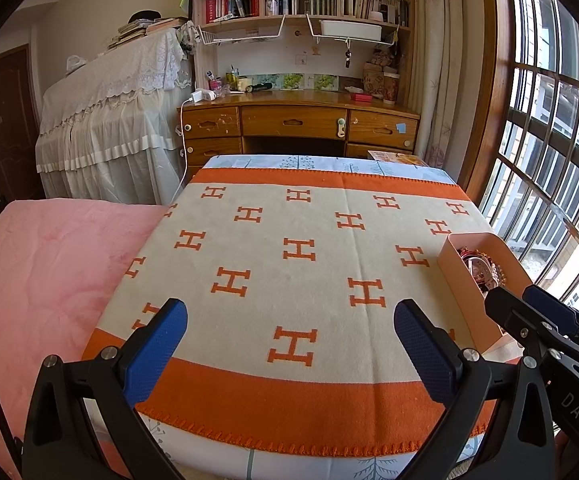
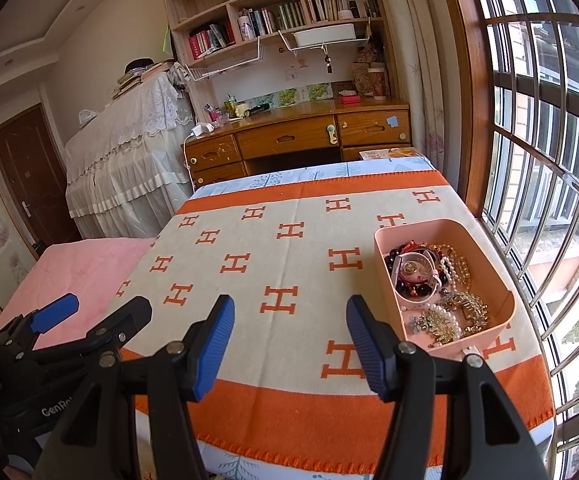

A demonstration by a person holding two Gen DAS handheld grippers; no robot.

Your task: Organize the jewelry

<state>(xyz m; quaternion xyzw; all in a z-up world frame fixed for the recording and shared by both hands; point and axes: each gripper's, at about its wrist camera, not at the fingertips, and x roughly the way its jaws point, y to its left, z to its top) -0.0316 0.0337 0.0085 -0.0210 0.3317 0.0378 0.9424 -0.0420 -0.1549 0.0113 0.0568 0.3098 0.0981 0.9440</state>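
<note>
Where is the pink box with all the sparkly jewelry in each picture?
Left wrist view: the pink box sits at the right edge, mostly side-on, partly behind the right gripper.
Right wrist view: lower right, seen from above, jewelry showing inside.
Shared landmark: the orange H blanket beneath it.

- blanket [image 2: 289, 264]: cream, orange H's, orange border
- box [image 2: 505, 292]: pink
- tongs [image 2: 289, 344]: black, blue pads
- bedcover [image 1: 49, 264]: pink

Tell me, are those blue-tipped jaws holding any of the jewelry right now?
No. Both the left gripper and the right gripper stand open and empty; the jewelry lies in the pink box.
</note>
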